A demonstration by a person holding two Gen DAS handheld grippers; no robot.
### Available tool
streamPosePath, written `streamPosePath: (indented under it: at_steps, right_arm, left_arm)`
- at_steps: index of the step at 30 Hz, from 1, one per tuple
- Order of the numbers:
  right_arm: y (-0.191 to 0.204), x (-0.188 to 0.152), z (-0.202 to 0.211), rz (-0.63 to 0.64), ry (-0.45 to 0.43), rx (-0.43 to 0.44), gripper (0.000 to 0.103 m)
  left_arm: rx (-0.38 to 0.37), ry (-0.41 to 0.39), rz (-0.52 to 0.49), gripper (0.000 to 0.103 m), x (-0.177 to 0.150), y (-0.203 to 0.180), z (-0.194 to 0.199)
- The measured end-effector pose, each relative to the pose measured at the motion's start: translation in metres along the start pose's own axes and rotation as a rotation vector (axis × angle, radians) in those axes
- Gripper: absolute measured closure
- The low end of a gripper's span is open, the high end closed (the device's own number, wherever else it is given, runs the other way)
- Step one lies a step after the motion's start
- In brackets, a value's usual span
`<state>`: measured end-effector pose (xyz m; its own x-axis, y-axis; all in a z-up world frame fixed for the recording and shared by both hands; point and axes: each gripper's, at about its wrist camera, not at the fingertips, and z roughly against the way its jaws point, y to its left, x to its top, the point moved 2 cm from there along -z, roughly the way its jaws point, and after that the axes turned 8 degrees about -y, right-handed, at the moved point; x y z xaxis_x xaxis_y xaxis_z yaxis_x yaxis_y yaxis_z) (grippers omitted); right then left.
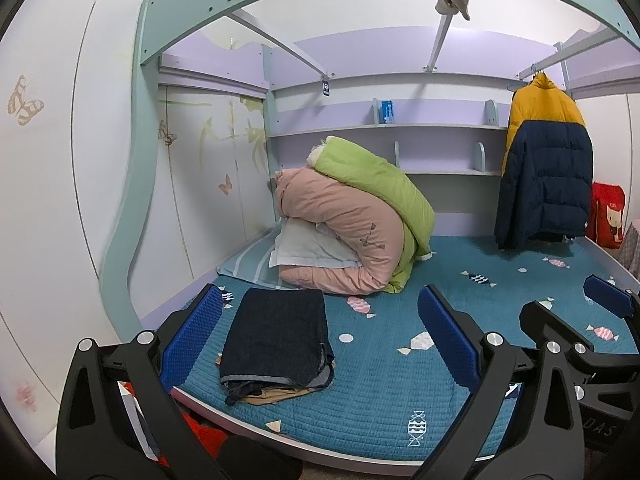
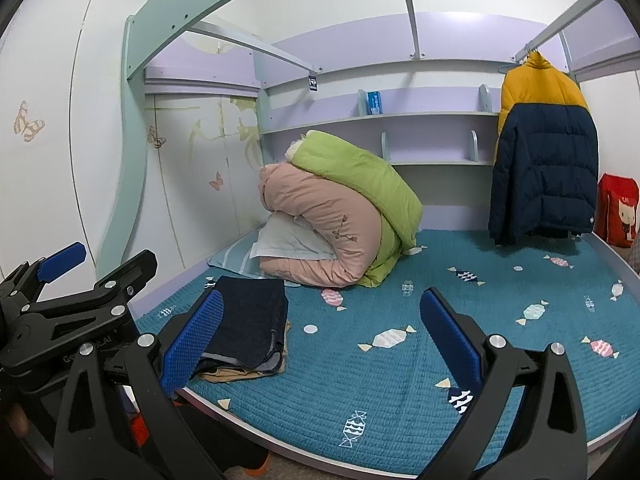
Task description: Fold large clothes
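Folded dark denim trousers lie in a flat rectangle near the front left edge of the bed, on top of a tan folded garment whose edge peeks out beneath them. The bed is covered by a teal quilted sheet printed with candy shapes. The left tool hangs above the front edge of the bed with its blue ribbed pads spread wide, the trousers showing between them untouched and nothing gripped. The right tool is just beside it, equally wide open and empty. Behind the trousers sits a rolled pink quilt wrapped by a lime green quilt, with a pale pillow tucked underneath. A yellow and navy puffer jacket hangs from a rail at the right.
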<state>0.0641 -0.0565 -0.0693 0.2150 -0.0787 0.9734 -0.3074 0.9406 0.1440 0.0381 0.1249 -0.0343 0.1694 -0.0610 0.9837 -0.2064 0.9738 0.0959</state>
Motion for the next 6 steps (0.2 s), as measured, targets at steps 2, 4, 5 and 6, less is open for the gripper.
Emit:
streamPosePath:
  at_steps: [2,4,5,6]
  right_arm:
    - [-0.007,-0.004,-0.005,-0.009,0.01,-0.008,0.008]
    - [-0.019,-0.011,-0.013,-0.02,0.033,-0.027,0.008]
    - [-0.024,-0.014,-0.016,-0.024,0.042,-0.036,0.008]
    - [-0.032,-0.02,-0.021,-0.031,0.056,-0.05,0.008]
  left_arm:
    - [-0.008,0.01,-0.011,0.005,-0.001,-0.005,-0.009]
    - [-0.02,0.03,-0.027,0.005,-0.007,-0.012,-0.019]
    - [-0.028,0.042,-0.034,0.005,-0.01,-0.017,-0.025]
    - [-0.04,0.059,-0.045,0.005,-0.015,-0.023,-0.033]
